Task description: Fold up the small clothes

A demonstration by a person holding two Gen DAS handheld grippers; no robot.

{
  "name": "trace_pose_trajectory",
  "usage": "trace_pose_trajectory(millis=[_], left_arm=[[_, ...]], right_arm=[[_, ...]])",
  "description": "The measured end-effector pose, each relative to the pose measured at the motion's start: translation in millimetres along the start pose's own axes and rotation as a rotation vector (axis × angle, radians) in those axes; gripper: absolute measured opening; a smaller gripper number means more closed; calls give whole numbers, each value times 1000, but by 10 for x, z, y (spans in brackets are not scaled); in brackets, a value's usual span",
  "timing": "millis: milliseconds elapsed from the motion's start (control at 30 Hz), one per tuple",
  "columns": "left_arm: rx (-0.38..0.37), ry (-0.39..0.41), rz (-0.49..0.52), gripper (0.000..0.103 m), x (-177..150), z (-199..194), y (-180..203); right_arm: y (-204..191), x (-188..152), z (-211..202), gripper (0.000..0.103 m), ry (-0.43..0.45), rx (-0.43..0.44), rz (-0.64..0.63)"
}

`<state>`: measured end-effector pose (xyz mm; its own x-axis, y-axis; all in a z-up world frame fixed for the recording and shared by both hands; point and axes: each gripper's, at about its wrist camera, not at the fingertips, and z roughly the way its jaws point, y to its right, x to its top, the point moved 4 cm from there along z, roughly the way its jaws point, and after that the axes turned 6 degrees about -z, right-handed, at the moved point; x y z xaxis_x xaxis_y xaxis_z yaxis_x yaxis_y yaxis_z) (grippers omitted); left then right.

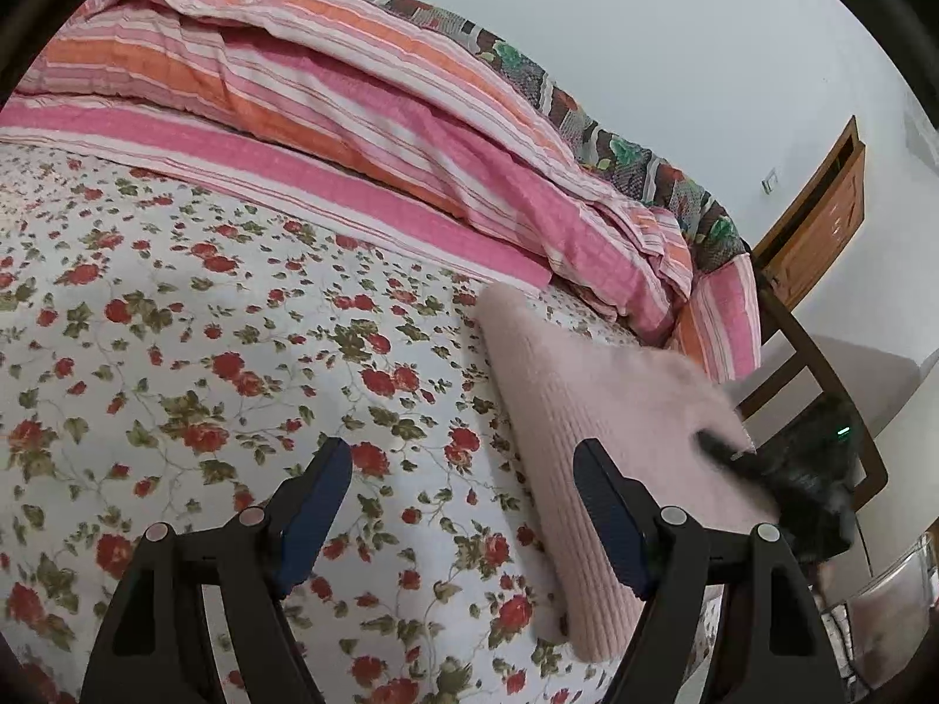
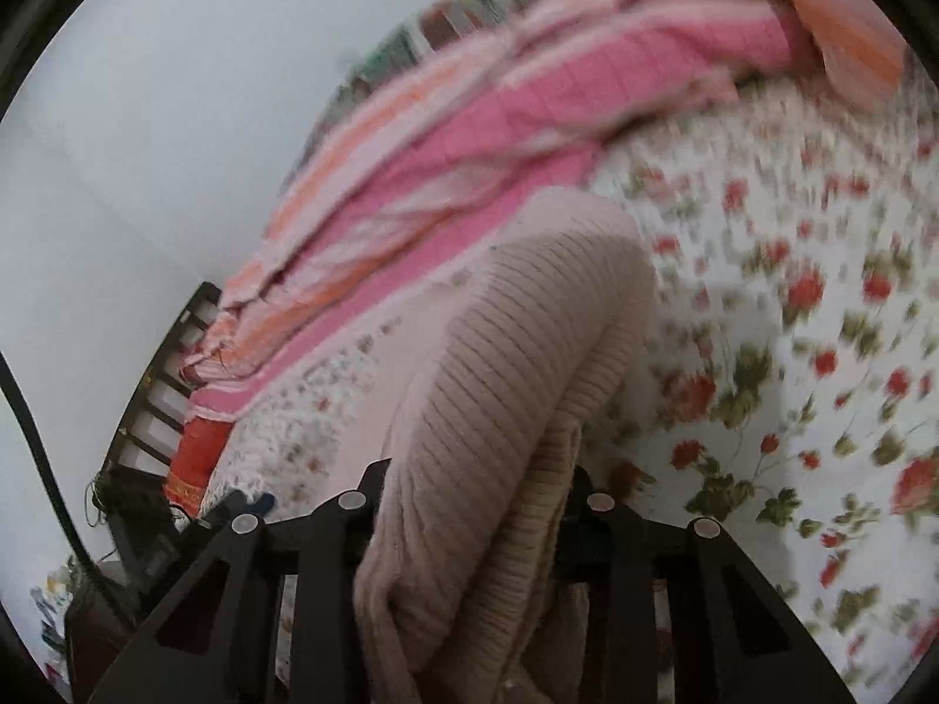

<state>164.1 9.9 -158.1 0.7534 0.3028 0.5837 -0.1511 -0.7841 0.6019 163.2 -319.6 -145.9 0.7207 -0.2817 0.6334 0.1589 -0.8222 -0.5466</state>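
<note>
**A:** What do your two grippers do at this moment?

**B:** My left gripper (image 1: 460,504) is spread wide and holds nothing. Its two blue pads (image 1: 317,504) stand well apart above the floral bedsheet (image 1: 176,322). The right pad is just in front of the near edge of the pink ribbed knit garment (image 1: 575,410), but I cannot tell if it touches the cloth.

**A:** And the right one?

**B:** My right gripper (image 2: 478,498) is closed on the same garment (image 2: 516,352). The knit cloth goes down between the two fingers and covers them, so I do not see the tips. The fabric is bunched there, with a thick fold bending over the top, and a paler ribbed layer (image 2: 551,498) shows at the right side of the bunch.

**A:** Where is the garment lying?

**B:** On the bed, on the floral sheet. In the left wrist view it is a folded, long shape near the edge of the bed, at the right of my left gripper. At its far corner a dark, blurred shape (image 1: 780,469) lies over the cloth; I think it is the other gripper, but it is too blurred to be sure.

**A:** What else is around?

**B:** Behind the garment there is a striped pink and orange quilt (image 1: 352,94), piled along the wall. A wooden door (image 1: 821,211) is at the far right, and a dark bed frame (image 1: 821,364) stands beside the mattress. The right wrist view is blurred in many places.
</note>
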Motion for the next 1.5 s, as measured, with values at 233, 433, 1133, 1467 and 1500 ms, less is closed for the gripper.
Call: trace_pose_trajectory(millis=[233, 433, 1133, 1467, 1500], left_arm=[[11, 32, -14, 76, 52, -188, -144], [36, 71, -17, 76, 141, -333, -291], [97, -39, 197, 74, -250, -100, -192], [109, -87, 259, 67, -498, 100, 127], [93, -75, 262, 67, -490, 61, 171]], right_arm=[[-642, 389, -396, 34, 117, -219, -137], [-993, 584, -228, 34, 125, -319, -163], [-252, 135, 722, 49, -33, -161, -59], [-508, -255, 464, 24, -39, -71, -184], [-509, -293, 514, 16, -62, -61, -197]])
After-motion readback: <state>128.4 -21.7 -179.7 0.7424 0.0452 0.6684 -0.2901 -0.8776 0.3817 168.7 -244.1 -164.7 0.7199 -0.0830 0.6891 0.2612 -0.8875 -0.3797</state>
